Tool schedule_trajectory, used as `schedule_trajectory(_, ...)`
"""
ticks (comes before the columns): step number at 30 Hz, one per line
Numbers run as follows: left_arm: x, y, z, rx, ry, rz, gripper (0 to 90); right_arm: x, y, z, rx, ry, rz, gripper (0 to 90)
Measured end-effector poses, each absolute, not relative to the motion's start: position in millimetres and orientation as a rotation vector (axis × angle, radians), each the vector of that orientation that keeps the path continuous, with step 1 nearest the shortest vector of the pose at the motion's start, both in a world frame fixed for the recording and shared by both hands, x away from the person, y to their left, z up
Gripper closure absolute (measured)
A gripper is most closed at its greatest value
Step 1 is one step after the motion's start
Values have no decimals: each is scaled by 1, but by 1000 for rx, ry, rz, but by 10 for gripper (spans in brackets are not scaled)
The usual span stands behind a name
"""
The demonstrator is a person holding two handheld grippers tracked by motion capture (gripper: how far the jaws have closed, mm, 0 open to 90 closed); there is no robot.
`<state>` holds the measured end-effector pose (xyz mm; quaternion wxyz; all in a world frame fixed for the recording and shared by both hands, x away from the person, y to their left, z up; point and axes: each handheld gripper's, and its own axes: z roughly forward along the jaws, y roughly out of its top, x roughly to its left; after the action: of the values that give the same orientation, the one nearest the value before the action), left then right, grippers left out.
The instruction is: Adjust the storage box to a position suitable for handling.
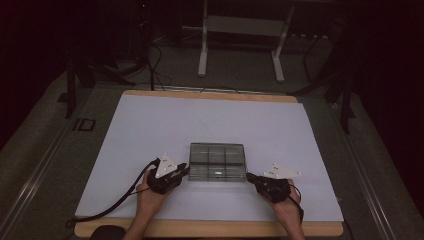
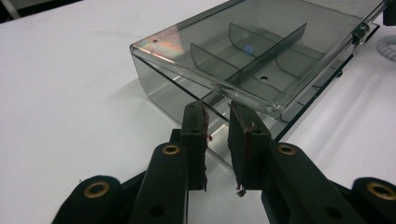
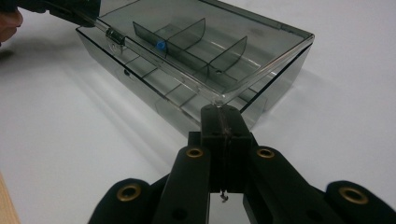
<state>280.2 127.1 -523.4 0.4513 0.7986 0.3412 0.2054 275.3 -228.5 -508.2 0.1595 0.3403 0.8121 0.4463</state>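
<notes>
A smoky clear plastic compartment box (image 1: pixel 217 161) lies on the white mat, with its lid (image 2: pixel 261 56) raised a little along the near side. My left gripper (image 1: pixel 184 172) is at the box's near left corner. Its jaws (image 2: pixel 217 109) stand apart just under the lid's edge, with no pad pressing on it. At the near right corner my right gripper (image 1: pixel 250 177) is shut, its tips (image 3: pixel 219 109) pinched on the rim of the lid (image 3: pixel 210 46). A small blue item (image 3: pixel 160 45) sits in one compartment. A clear latch (image 3: pixel 112 37) hangs on the lid's front.
The white mat (image 1: pixel 150 130) covers a wooden tabletop (image 1: pixel 210 229), whose bare edge runs along the near side. Beyond the far edge are dark floor, cables (image 1: pixel 155 65) and a white frame's legs (image 1: pixel 202 55). A black cable (image 1: pixel 115 205) trails from the left gripper.
</notes>
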Motion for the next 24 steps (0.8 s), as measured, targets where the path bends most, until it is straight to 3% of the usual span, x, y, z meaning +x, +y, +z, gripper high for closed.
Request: schedule_trajectory(24, 280, 119, -518, 1960, 791, 583, 692, 278, -229, -502, 959, 2290, 1291, 898)
